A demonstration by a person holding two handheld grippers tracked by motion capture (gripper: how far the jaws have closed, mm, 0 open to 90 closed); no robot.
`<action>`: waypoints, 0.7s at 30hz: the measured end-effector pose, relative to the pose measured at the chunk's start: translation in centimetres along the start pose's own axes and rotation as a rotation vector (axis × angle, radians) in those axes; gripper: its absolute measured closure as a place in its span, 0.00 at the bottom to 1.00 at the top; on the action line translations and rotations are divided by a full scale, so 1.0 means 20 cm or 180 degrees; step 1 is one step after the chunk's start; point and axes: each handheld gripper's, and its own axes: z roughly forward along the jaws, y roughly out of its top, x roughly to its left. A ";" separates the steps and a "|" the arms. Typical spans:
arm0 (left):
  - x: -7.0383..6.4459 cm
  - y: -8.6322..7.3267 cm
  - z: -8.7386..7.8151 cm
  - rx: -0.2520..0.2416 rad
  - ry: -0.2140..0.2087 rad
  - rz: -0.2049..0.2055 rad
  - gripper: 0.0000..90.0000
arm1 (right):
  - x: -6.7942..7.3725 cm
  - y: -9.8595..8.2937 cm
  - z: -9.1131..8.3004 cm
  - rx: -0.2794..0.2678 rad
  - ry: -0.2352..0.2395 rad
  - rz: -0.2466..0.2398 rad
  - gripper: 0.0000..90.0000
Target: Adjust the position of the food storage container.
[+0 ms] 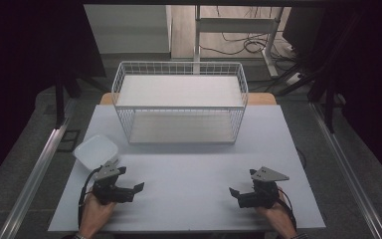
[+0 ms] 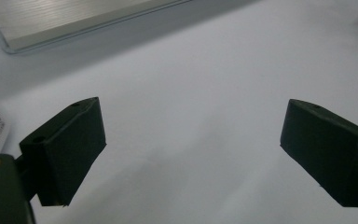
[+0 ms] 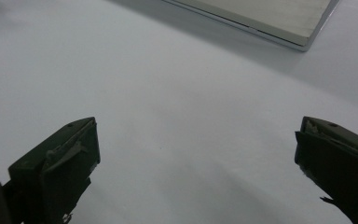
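left gripper [image 1: 138, 188], right gripper [image 1: 233, 191], jaws apart, on table [image 1: 189, 174]

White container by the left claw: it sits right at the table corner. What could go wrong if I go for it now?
The white container overhangs the table edge at the near left, so a push from the left claw could tip it off. That claw points toward the table's middle, away from the container, so turning it may drag the cable against the container. The wire basket stands close behind; a high lift could clip its rim.
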 end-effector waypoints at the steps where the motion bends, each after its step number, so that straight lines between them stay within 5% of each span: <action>1: 0.00 0.00 0.00 0.0024 -0.0013 -0.0030 0.07 | 0.00 0.00 0.00 0.0024 -0.0032 -0.0041 0.00; 7: 0.01 0.00 0.01 0.0099 -0.0025 -0.0073 0.06 | 0.02 0.01 0.00 0.0097 -0.0142 -0.0140 0.00; 21: 0.03 0.04 -0.01 0.0088 -0.0127 -0.0153 0.03 | 0.01 0.03 -0.02 0.0013 -0.0096 0.0050 0.00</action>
